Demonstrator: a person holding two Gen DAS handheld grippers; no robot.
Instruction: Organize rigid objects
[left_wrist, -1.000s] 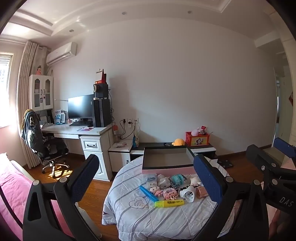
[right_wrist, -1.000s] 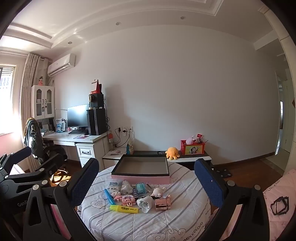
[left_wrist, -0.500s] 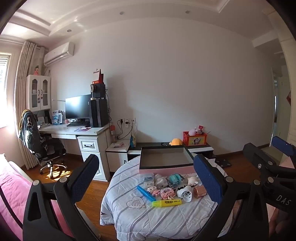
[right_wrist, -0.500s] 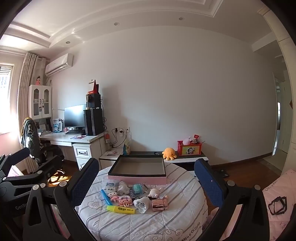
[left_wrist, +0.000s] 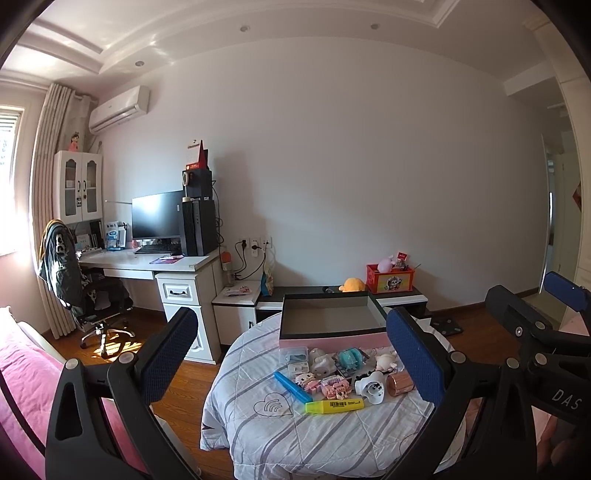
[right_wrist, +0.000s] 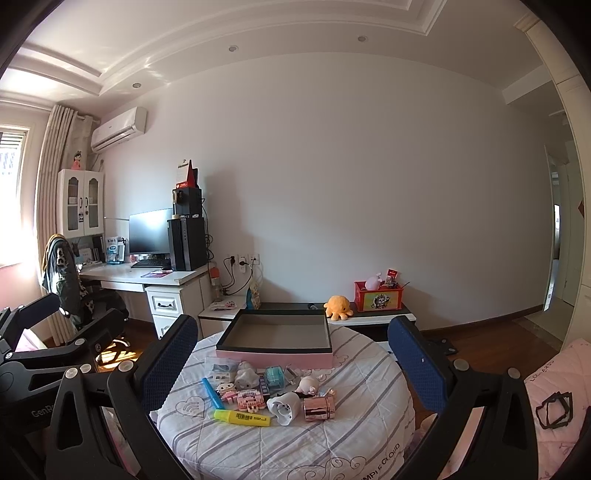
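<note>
Plain white wall (left_wrist: 369, 166), wooden floor (left_wrist: 177, 398). A desk (left_wrist: 147, 262) with monitor (left_wrist: 157, 216) stands left, near a curtain (left_wrist: 48, 206) and sunlit window (left_wrist: 7, 147); air conditioner (left_wrist: 120, 109) above.

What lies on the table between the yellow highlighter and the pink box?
In the right wrist view, small toys lie between the yellow highlighter and the pink box: pink block figures, a teal roller.
</note>
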